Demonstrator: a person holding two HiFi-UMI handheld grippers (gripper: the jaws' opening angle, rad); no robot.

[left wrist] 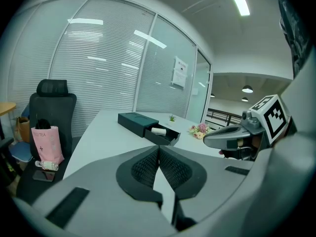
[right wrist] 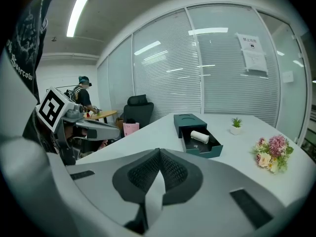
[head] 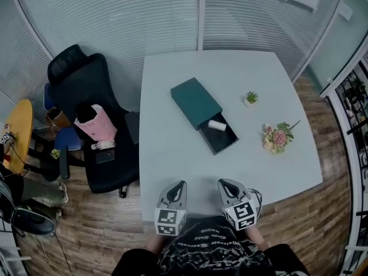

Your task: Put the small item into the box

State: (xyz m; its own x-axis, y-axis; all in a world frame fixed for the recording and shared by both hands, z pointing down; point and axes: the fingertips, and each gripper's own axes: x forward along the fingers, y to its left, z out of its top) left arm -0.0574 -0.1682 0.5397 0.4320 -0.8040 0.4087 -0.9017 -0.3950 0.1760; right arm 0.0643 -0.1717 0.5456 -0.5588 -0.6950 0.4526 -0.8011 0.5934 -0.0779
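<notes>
Both jaw pairs are closed. Your left hand-held gripper (left wrist: 158,150) has its ribbed pads pressed together with nothing between them, and your right hand-held gripper (right wrist: 159,153) is the same, empty. Both sit at the near edge of the counter (head: 172,154), side by side and apart, pointing towards the far side. Your hands are hidden below the marker cubes and your shirt.

The small white roll (head: 217,125) lies in the open drawer (head: 225,139) of the dark green box (head: 194,99), at the sleeve end, well apart from both grippers. The drawer's inner part is covered by the sleeve, so you can't see how far it runs in. Whether the roll touches the drawer wall is not clear.

On the right half of the counter are a small potted plant (head: 250,98) and a flower bunch (head: 278,137), both apart from the box.

Left of the counter, an office chair (head: 86,91) carries a pink bag (head: 95,124); the small things beside the bag are too small to identify. The notice (right wrist: 253,52) on the glass wall is unreadable. A person (right wrist: 84,92) in the background of the right gripper view is partly cut off by your left gripper.
</notes>
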